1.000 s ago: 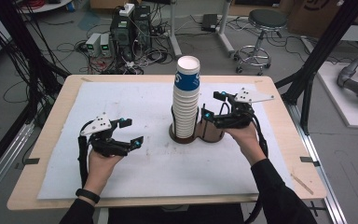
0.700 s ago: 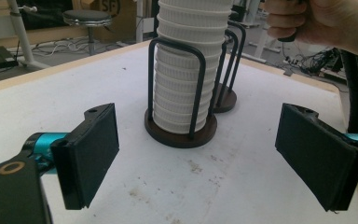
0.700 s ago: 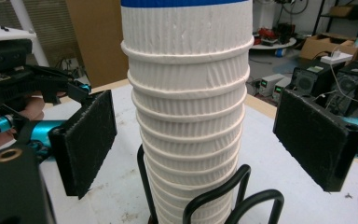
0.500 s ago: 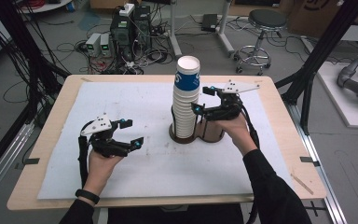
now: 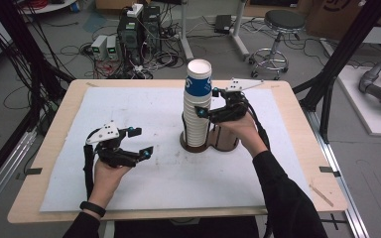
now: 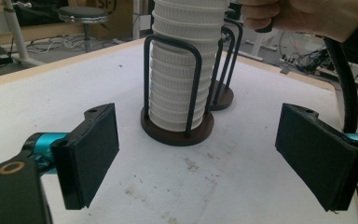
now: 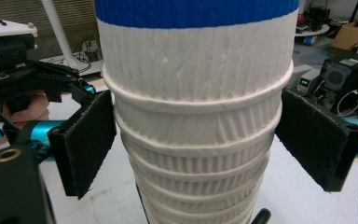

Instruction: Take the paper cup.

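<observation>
A tall stack of white ribbed paper cups (image 5: 197,111), the top one with a blue band, stands in a dark wire holder on a round wooden base (image 5: 190,146) at the table's middle. My right gripper (image 5: 207,102) reaches the stack's upper part from the right. In the right gripper view (image 7: 200,140) its black pads (image 7: 86,144) flank the stack (image 7: 196,93) close beside the rims, without a clear squeeze. My left gripper (image 5: 144,141) rests low at the front left, open and empty. The left gripper view (image 6: 200,154) faces the holder (image 6: 177,133) from a distance.
A second, empty wire holder (image 5: 225,141) stands just right of the stack, under the right hand. A white mat (image 5: 129,109) covers the wooden table (image 5: 39,208). Computers, cables and a stool (image 5: 278,25) lie on the floor beyond the far edge.
The right hand has moved left and slightly up, bringing its jaws around the upper part of the cup stack. The left hand has stayed where it was.
</observation>
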`<state>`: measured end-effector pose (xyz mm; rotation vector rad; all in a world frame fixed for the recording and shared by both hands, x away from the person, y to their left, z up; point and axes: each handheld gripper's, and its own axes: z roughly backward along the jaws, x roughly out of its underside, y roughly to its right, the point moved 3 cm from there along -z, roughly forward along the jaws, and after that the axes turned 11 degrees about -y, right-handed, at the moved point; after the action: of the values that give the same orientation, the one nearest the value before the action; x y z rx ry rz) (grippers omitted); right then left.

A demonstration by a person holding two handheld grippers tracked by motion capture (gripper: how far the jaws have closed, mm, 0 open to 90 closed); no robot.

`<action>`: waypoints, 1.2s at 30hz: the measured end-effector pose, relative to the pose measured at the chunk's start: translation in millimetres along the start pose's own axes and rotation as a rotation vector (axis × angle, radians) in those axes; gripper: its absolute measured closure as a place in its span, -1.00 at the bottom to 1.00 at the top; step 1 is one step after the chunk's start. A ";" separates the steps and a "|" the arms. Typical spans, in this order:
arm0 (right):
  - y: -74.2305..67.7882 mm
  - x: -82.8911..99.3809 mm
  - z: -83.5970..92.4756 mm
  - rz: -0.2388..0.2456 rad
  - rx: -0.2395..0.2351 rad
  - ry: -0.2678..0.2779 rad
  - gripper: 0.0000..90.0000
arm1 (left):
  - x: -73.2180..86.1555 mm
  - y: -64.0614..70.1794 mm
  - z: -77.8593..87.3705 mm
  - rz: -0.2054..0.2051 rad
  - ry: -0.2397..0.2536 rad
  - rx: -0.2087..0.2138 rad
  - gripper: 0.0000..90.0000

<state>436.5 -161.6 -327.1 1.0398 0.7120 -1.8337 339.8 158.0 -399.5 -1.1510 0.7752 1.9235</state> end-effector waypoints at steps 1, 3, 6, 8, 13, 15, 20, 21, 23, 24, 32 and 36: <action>0.5 0.1 -0.3 0.002 -0.002 0.001 -0.70 | 0.1 -0.1 -0.4 0.000 -0.001 0.001 -0.70; 1.0 0.2 -0.7 0.001 0.002 0.000 -0.70 | 0.3 -0.1 -0.7 0.002 0.000 0.004 -0.70; 1.6 0.5 -2.2 -0.001 -0.003 0.003 -0.70 | 0.0 0.4 -1.5 0.004 0.002 0.006 -0.70; 2.9 0.8 -2.7 -0.006 -0.004 0.004 -0.70 | -0.5 0.5 -1.1 0.006 0.009 0.011 -0.70; 4.9 0.6 -4.2 0.006 -0.005 0.004 -0.70 | -1.9 1.6 -2.0 0.007 0.011 0.021 -0.70; 5.5 0.4 -4.7 0.014 0.000 0.001 -0.70 | -2.1 2.0 -2.5 0.007 0.009 0.019 -0.70; 6.6 -1.9 -5.5 0.016 0.011 -0.015 -0.70 | -4.3 5.8 -5.6 -0.007 0.001 0.028 -0.70; 6.7 -2.3 -4.9 0.015 0.016 -0.020 -0.70 | -4.6 6.5 -6.0 -0.011 -0.001 0.030 -0.70; 7.8 -2.3 -4.2 0.006 0.031 -0.019 -0.70 | -5.2 7.7 -6.6 -0.015 -0.007 0.033 -0.70; 8.7 -1.6 -4.3 -0.003 0.036 -0.023 -0.70 | -5.2 7.7 -6.6 -0.015 -0.007 0.033 -0.70; 6.2 -1.2 -7.6 -0.003 0.023 -0.033 -0.70 | -5.4 8.7 -8.0 -0.015 -0.010 0.040 -0.70; 6.0 -1.3 -8.3 -0.011 0.025 -0.035 -0.70 | -5.9 9.3 -8.6 -0.013 -0.012 0.041 -0.70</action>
<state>445.3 -157.2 -330.3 1.0194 0.6764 -1.8705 337.7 144.5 -396.6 -1.1166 0.7955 1.8941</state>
